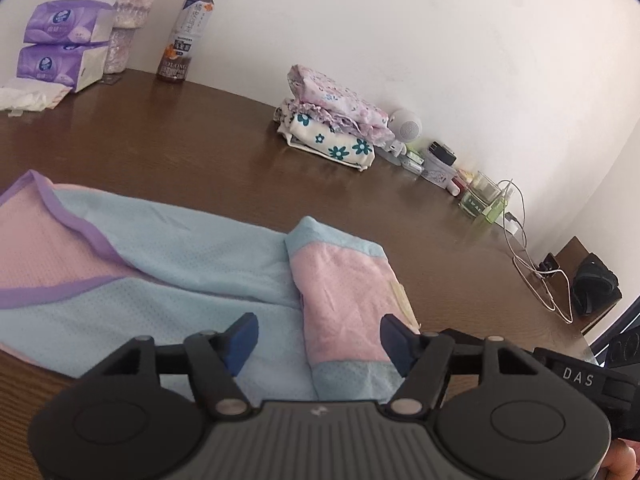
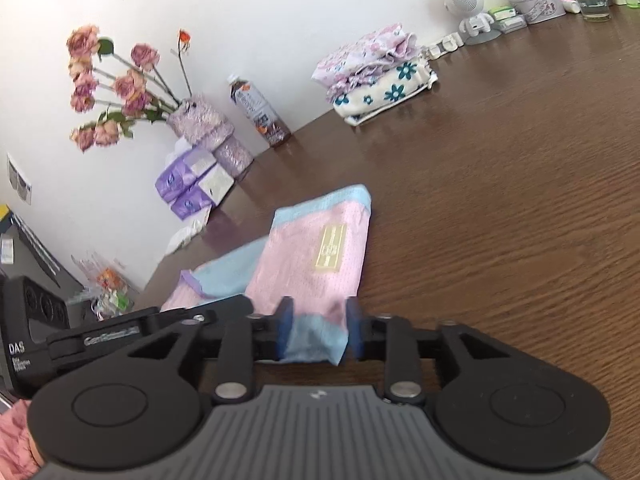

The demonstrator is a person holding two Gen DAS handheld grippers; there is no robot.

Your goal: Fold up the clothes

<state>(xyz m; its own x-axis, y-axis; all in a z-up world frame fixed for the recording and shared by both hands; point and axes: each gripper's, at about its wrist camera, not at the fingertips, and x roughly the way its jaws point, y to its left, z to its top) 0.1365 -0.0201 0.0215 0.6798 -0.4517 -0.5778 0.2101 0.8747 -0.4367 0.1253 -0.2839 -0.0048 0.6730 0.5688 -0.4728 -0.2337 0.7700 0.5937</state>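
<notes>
Tabletop (image 1: pixel 180 152): dark wood grain.
Garment (image 1: pixel 208 264): pink-and-blue mesh, lying partly folded at the tabletop's near edge.
Dried roses (image 2: pixel 116 88): right view only.
Cable (image 1: pixel 532 264): left view only.
Left gripper (image 1: pixel 320 340): jaws apart over the fold.
Right gripper (image 2: pixel 320 326): jaws apart, blue hem between.

The garment (image 1: pixel 168 264) lies on the near part of the table (image 1: pixel 208 152), while the folded pile (image 1: pixel 332 128) sits farther back by the wall, the bottle (image 1: pixel 186 32) to its left.
</notes>
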